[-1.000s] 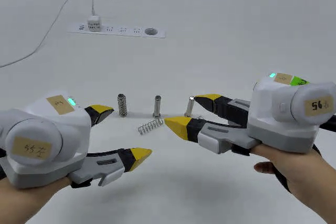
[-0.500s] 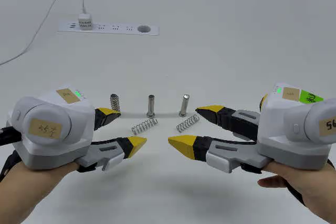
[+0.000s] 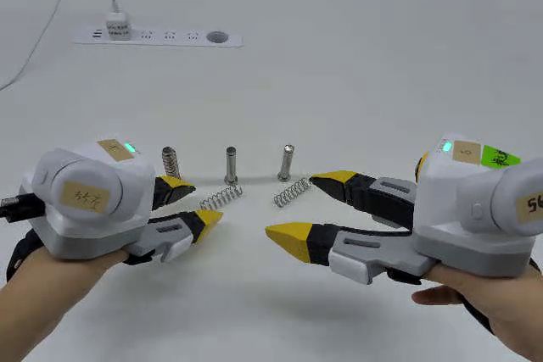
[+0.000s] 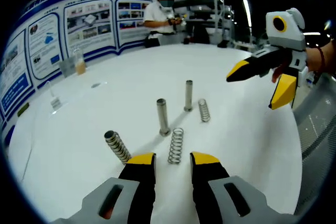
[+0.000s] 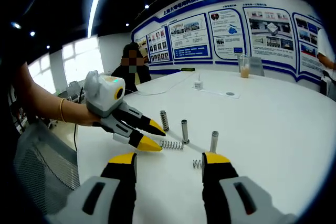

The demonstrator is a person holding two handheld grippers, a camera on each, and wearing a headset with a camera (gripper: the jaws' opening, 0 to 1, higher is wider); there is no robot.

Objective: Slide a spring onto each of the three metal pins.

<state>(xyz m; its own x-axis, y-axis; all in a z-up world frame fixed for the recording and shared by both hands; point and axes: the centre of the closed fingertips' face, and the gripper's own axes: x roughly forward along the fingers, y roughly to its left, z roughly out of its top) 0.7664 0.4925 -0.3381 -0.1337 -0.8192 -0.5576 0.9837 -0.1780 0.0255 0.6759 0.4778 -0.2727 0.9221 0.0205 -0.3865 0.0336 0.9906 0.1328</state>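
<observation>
The left tool point(image 3: 197, 201) is released, its yellow-tipped jaws a small way apart with nothing between them. Just ahead of its tips a loose spring point(image 3: 221, 197) lies on its side on the white worktop point(image 3: 356, 82); in the left gripper view it lines up with the gap between the jaws. Beyond that spring the middle pin point(image 3: 231, 164) stands bare and upright. Off to this tool's left front stands the sleeved pin point(image 3: 170, 161), with a spring already round it.

The right tool point(image 3: 303, 205) is released too, its jaws wide apart and empty. The second loose spring point(image 3: 291, 192) lies just ahead of it, near the tip of its farther jaw; in the right gripper view that tip partly hides it. Just past this spring the third pin point(image 3: 287, 162) stands bare and upright. The two tools point towards each other, tips apart. Well beyond both lies a power strip point(image 3: 157, 37).
</observation>
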